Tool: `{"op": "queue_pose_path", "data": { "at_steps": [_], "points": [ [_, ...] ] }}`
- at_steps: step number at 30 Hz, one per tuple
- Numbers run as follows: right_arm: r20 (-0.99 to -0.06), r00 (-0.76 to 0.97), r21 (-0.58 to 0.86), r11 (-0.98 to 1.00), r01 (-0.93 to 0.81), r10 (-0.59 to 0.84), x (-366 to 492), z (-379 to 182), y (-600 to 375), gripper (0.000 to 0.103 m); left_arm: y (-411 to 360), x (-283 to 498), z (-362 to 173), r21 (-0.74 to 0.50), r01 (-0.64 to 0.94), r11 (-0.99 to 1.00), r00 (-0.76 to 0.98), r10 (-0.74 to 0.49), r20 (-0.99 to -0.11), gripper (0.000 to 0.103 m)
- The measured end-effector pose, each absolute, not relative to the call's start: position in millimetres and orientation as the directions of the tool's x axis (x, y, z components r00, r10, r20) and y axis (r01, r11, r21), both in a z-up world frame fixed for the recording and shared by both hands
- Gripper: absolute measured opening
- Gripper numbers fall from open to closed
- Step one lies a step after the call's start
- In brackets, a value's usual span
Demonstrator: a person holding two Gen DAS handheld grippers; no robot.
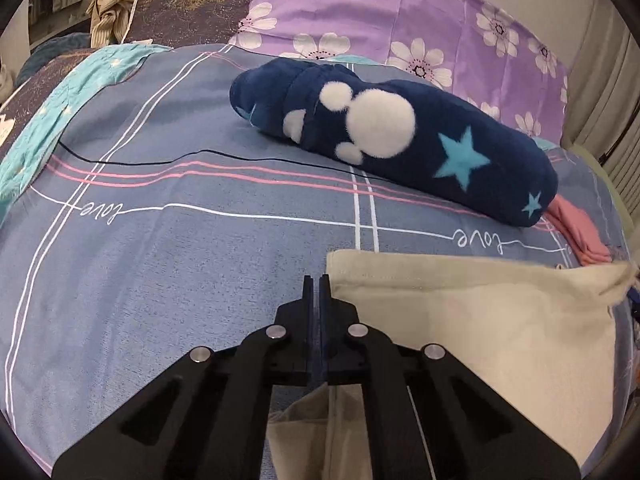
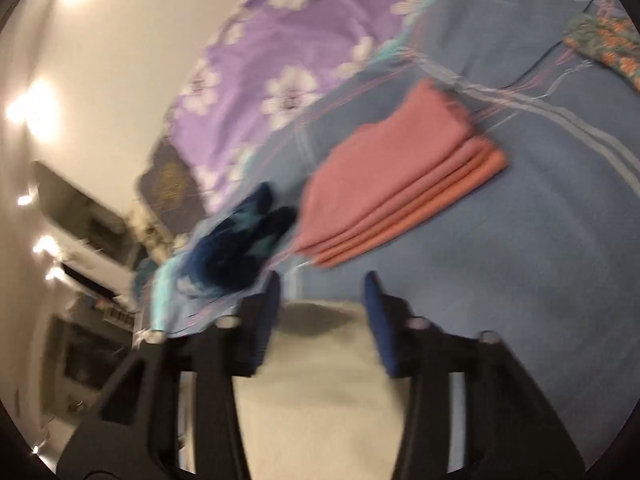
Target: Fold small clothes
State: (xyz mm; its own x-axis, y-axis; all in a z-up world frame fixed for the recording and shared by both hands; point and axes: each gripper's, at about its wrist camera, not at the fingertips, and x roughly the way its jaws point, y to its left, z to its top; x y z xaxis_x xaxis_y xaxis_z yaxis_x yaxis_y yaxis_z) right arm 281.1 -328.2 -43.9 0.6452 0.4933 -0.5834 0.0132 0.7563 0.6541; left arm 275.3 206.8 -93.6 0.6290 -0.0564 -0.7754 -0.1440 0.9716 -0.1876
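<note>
A cream cloth [image 1: 480,340] lies flat on the blue-grey bed sheet [image 1: 180,260], low and to the right in the left wrist view. My left gripper [image 1: 318,280] is shut at the cloth's left corner, and a fold of the cream fabric hangs out from between its fingers underneath. The right wrist view is blurred. There, my right gripper [image 2: 323,280] stands open above the cream cloth [image 2: 320,380], which stretches flat between the two fingers [image 2: 376,300] without being pinched.
A rolled navy fleece garment [image 1: 384,136] with white blobs and blue stars lies behind the cloth. Beside it is a folded pink cloth [image 2: 400,180]. A purple flowered cover [image 1: 400,12] lies at the back, a beige ribbed garment [image 1: 108,8] far left, and a patterned cloth [image 2: 604,44] far right.
</note>
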Motion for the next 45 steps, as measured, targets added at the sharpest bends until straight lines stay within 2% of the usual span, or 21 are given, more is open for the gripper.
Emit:
{"op": "queue_pose_path", "data": {
  "at_steps": [1,3,10,11,12,13,14,15,17,19,22,25,26,27,28,31,33,38,39,41,45],
  "points": [
    [-0.589,0.641,0.637,0.77,-0.005,0.492,279,-45,-326,0.047,208,275,-95,-0.196,-0.138,0.971,0.627,-0.068,-0.776,0.013],
    [-0.61,0.628,0.591,0.805,-0.046,0.484,273,-50,-320,0.052,209,272,-100,-0.195,-0.138,0.971,0.62,-0.069,-0.781,0.046],
    [-0.688,0.545,0.518,0.85,-0.093,0.479,295,-74,-302,0.054,200,289,-104,-0.224,-0.091,0.97,0.602,-0.125,-0.788,0.05],
    [-0.696,0.537,0.51,0.855,-0.098,0.477,301,-75,-298,0.054,198,292,-104,-0.219,-0.086,0.972,0.6,-0.125,-0.79,0.037],
    [-0.701,0.533,0.505,0.858,-0.098,0.474,307,-78,-295,0.054,196,294,-103,-0.213,-0.076,0.974,0.599,-0.126,-0.791,0.004],
    [-0.705,0.532,0.497,0.862,-0.101,0.469,313,-79,-292,0.048,194,296,-102,-0.212,-0.075,0.974,0.596,-0.126,-0.793,0.004],
    [-0.708,0.526,0.493,0.863,-0.11,0.471,316,-80,-289,0.021,193,293,-99,-0.202,-0.077,0.976,0.611,-0.114,-0.783,0.004],
    [-0.718,0.514,0.483,0.868,-0.119,0.47,320,-79,-284,0.004,190,289,-94,-0.185,-0.068,0.98,0.629,-0.101,-0.77,0.004],
    [-0.689,0.553,0.476,0.868,-0.144,0.47,314,-69,-283,0.003,186,276,-80,-0.149,-0.051,0.988,0.673,-0.076,-0.736,0.004],
    [-0.607,0.595,0.513,0.831,-0.213,0.527,297,-48,-286,0.003,187,252,-58,-0.164,-0.013,0.986,0.727,-0.103,-0.679,0.004],
    [-0.595,0.614,0.501,0.836,-0.222,0.519,297,-38,-288,0.003,188,238,-42,-0.104,-0.008,0.995,0.751,-0.063,-0.658,0.004],
    [-0.714,0.579,0.412,0.905,-0.105,0.393,318,-62,-284,0.019,187,256,-60,-0.033,-0.066,0.997,0.708,0.024,-0.706,0.008],
    [-0.742,0.566,0.396,0.916,-0.063,0.359,320,-71,-284,0.024,189,261,-66,-0.015,-0.092,0.996,0.693,0.053,-0.719,0.023],
    [-0.752,0.556,0.401,0.915,-0.042,0.355,319,-77,-286,0.024,192,262,-76,-0.021,-0.117,0.993,0.68,0.065,-0.73,0.037],
    [-0.74,0.56,0.428,0.903,-0.037,0.373,311,-81,-292,0.024,196,258,-80,-0.052,-0.127,0.991,0.685,0.05,-0.726,0.039],
    [-0.717,0.587,0.423,0.904,-0.062,0.376,274,-76,-308,0.035,208,231,-78,-0.139,-0.111,0.984,0.71,-0.02,-0.704,0.047],
    [-0.716,0.588,0.413,0.907,-0.078,0.377,247,-73,-319,0.036,209,199,-74,-0.173,-0.095,0.98,0.723,-0.051,-0.689,0.053],
    [-0.702,0.584,0.435,0.895,-0.103,0.408,168,-75,-350,0.038,201,106,-72,-0.263,0.005,0.965,0.735,-0.182,-0.653,0.053],
    [-0.696,0.582,0.446,0.888,-0.11,0.421,156,-76,-352,0.039,199,89,-75,-0.284,0.023,0.959,0.729,-0.21,-0.652,0.049],
    [-0.686,0.578,0.457,0.88,-0.13,0.442,132,-79,-355,0.039,197,68,-79,-0.308,0.027,0.951,0.716,-0.233,-0.658,0.042],
    [-0.69,0.56,0.458,0.876,-0.151,0.458,106,-84,-347,0.046,190,41,-95,-0.297,0.024,0.955,0.674,-0.235,-0.701,0.042]
  ]
}}
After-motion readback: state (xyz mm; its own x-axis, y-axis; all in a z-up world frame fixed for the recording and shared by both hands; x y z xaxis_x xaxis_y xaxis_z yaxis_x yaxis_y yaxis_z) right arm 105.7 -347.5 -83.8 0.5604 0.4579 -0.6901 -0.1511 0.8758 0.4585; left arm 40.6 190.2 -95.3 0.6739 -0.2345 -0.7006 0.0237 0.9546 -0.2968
